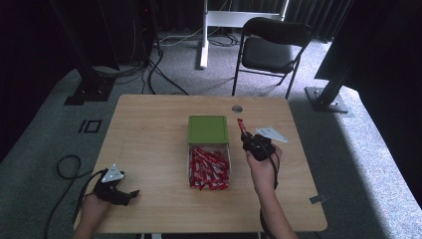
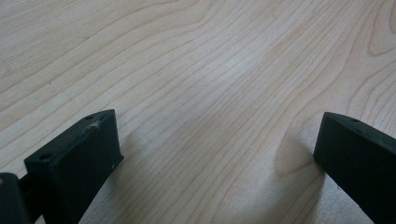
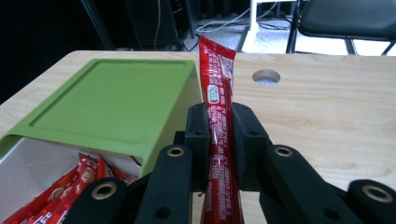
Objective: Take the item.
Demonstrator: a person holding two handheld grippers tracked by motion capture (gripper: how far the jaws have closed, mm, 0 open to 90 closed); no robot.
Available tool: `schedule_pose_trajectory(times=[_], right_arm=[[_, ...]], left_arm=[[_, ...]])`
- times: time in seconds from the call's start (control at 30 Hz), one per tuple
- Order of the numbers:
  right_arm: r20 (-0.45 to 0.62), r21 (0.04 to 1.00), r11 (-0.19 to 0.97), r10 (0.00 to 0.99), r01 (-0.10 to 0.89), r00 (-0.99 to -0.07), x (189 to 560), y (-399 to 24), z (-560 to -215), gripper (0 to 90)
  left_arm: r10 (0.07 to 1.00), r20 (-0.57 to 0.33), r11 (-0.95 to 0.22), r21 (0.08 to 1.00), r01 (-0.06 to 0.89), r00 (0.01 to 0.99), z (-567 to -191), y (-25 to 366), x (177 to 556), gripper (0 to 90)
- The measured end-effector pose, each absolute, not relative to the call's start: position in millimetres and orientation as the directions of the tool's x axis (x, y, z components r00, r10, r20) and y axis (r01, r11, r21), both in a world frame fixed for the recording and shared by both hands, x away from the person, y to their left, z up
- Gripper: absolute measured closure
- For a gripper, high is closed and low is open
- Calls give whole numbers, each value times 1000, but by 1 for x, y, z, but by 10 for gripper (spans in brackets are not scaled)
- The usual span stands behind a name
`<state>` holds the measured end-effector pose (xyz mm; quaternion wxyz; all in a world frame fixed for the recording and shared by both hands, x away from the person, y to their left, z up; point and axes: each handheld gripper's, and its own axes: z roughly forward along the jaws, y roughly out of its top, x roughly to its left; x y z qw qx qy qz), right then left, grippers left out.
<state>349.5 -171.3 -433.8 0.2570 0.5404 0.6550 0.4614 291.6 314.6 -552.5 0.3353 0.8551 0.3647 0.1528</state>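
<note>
My right gripper (image 1: 247, 141) (image 3: 219, 122) is shut on a long red sachet (image 3: 218, 102) (image 1: 242, 128), which stands upright between its jaws just right of the box. The box is a white tray (image 1: 189, 164) holding several red sachets (image 1: 208, 169) (image 3: 56, 196), with a green lid (image 1: 208, 129) (image 3: 109, 100) slid back over its far half. My left gripper (image 1: 130, 194) (image 2: 219, 154) rests low over bare wood at the table's near left corner, jaws wide open with nothing between them.
The wooden table (image 1: 149, 129) has a round cable hole (image 1: 237, 108) (image 3: 266, 76) behind the box. A black folding chair (image 1: 272, 50) and a white stand leg (image 1: 203, 45) are on the carpet beyond. A cable (image 1: 67, 167) loops off the left edge.
</note>
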Motion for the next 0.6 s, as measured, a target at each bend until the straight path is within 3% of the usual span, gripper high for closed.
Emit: schedule_pose_trajectory(times=[0.6], right_arm=[[226,843,-108,960,527,-166,355,-166,-481,782]], left_arm=[[726,16,-509,685,522,687,-552,315,292,13]])
